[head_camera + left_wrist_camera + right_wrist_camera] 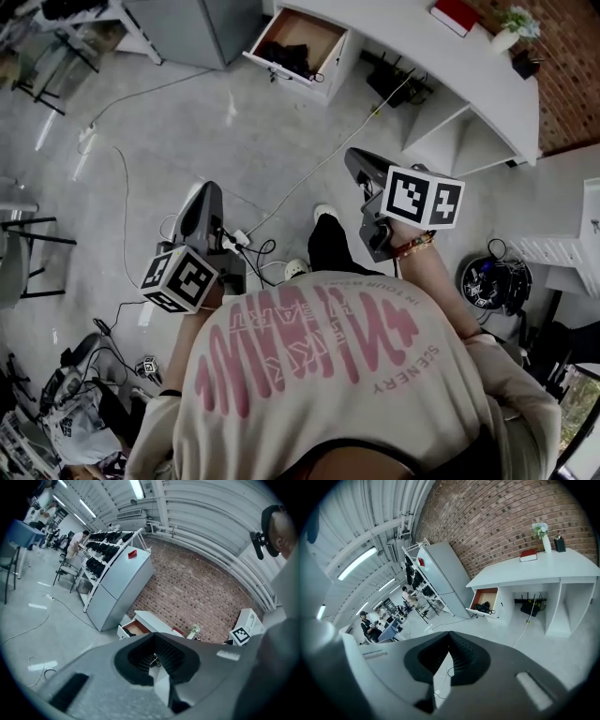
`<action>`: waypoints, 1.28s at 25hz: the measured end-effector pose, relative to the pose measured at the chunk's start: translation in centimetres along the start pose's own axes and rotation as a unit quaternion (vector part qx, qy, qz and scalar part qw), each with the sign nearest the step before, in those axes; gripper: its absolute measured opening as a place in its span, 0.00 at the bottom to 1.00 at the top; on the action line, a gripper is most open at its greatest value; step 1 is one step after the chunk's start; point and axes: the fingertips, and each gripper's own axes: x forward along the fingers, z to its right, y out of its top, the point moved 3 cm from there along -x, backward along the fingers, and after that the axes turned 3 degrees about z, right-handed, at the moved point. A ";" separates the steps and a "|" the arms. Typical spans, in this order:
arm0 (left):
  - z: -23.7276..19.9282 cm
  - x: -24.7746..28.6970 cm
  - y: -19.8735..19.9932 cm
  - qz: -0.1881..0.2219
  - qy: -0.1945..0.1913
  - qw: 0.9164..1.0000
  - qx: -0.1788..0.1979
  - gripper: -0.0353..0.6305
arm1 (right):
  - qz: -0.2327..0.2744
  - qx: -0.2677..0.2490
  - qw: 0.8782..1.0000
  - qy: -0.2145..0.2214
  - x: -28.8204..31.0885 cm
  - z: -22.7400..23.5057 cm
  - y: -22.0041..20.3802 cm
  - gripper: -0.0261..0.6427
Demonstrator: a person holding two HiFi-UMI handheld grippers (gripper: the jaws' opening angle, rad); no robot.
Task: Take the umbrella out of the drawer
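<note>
The white drawer (pixel 298 45) stands pulled out of the white desk (pixel 487 84), far across the floor from me. A dark bundle, the umbrella (pixel 292 58), lies inside it; it also shows as a black lump (pixel 483 607) in the right gripper view. My left gripper (pixel 208 189) is held low at the left, its jaws shut with nothing between them (pixel 154 635). My right gripper (pixel 354 156) is held out at the right and points toward the desk, shut and empty (pixel 449 633). Both are well short of the drawer (pixel 135 629).
A red book (pixel 457 14) and a vase of flowers (pixel 514 26) sit on the desk top, and a black box (pixel 398 86) lies under it. A grey cabinet (pixel 192 28) stands left of the drawer. Cables and a power strip (pixel 239 239) lie on the floor.
</note>
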 end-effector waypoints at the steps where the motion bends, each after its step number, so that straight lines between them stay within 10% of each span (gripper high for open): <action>1: -0.3 -0.2 0.2 0.003 0.006 1.000 -0.001 0.06 | -0.003 -0.003 1.000 0.004 0.4 -0.3 0.1 0.06; 15: -3.6 3.1 1.2 0.031 0.087 0.995 -0.043 0.06 | -0.073 0.004 0.997 0.034 8.5 2.6 3.3 0.06; 32: -0.5 15.9 5.0 0.058 0.076 0.995 -0.024 0.06 | -0.040 -0.003 0.997 0.071 13.3 8.1 14.8 0.06</action>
